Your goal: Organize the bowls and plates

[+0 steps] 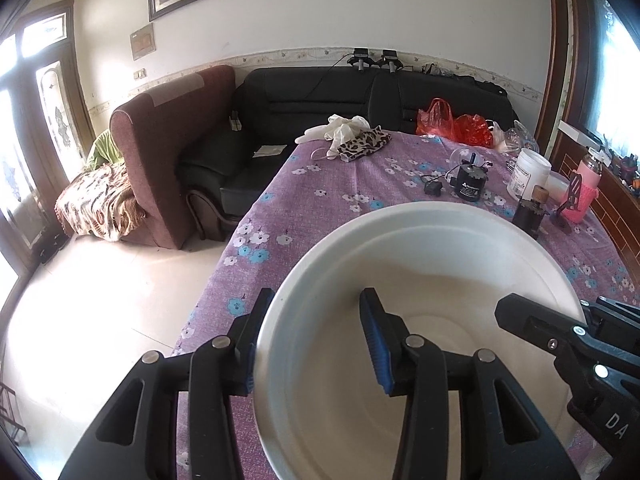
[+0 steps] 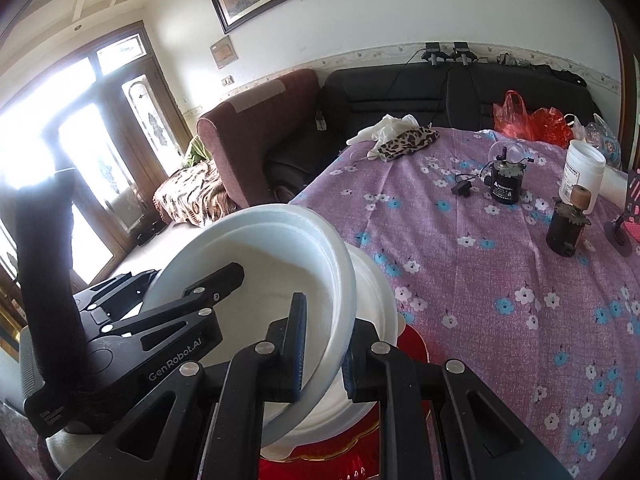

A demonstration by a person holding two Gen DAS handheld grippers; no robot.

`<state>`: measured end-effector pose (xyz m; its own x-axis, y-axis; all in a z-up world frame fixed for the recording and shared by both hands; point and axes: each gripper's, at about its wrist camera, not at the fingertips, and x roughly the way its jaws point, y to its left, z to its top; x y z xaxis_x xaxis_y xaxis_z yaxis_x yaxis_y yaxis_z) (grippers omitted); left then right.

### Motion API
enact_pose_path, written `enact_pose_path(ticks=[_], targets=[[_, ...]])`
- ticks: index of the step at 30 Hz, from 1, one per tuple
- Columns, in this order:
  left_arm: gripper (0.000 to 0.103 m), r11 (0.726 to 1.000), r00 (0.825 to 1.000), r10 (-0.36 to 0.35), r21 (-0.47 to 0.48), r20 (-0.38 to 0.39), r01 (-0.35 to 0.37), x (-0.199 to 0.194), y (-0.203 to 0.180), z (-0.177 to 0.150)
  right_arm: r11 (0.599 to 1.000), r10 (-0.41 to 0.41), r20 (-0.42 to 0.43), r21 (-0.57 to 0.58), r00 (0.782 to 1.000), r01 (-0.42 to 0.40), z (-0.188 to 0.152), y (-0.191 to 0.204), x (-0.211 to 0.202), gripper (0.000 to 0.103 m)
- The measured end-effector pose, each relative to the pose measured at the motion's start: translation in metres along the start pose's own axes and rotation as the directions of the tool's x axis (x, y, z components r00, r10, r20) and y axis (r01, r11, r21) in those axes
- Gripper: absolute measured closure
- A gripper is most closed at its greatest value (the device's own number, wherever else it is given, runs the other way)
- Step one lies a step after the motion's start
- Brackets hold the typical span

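Over the table (image 1: 320, 184), my left gripper (image 1: 312, 336) straddles the bowl (image 1: 420, 264) rim, spread; right gripper (image 2: 324, 344) pinches the opposite rim. Bowl seems light, stiff, slippery; rim's best.

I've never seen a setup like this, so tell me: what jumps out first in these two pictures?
A big white bowl fills the foreground, with both black grippers at its rim: the left gripper straddles the near-left edge, and the right gripper pinches the opposite wall. Under it sits a white plate on something red. Behind spreads a purple flowered tablecloth scattered with small jars.
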<state>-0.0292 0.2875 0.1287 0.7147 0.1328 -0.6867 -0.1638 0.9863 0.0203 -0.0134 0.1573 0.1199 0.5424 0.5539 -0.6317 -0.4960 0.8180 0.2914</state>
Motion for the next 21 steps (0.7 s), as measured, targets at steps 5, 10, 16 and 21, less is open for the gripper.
enact_pose_path(ticks=[5,10,16,21], targets=[[0.06,0.999,1.0,-0.027,-0.039,-0.013,0.026,0.003,0.008,-0.002,1.0,0.001,-0.005,0.013,1.0,-0.001,0.0,-0.002,0.002,0.085],[0.056,0.998,1.0,-0.026,-0.052,-0.013,0.025,0.005,0.01,-0.002,1.0,-0.002,-0.003,0.031,1.0,0.002,0.0,-0.006,0.003,0.085],[0.052,0.997,0.999,-0.041,-0.072,-0.017,0.04,0.005,0.013,-0.005,0.998,-0.001,0.035,0.056,0.999,-0.001,0.003,-0.01,-0.001,0.041],[0.037,0.993,0.998,-0.06,-0.101,0.001,0.06,-0.002,0.018,-0.005,0.998,-0.005,0.091,0.067,0.996,-0.001,0.005,-0.012,-0.012,0.032]])
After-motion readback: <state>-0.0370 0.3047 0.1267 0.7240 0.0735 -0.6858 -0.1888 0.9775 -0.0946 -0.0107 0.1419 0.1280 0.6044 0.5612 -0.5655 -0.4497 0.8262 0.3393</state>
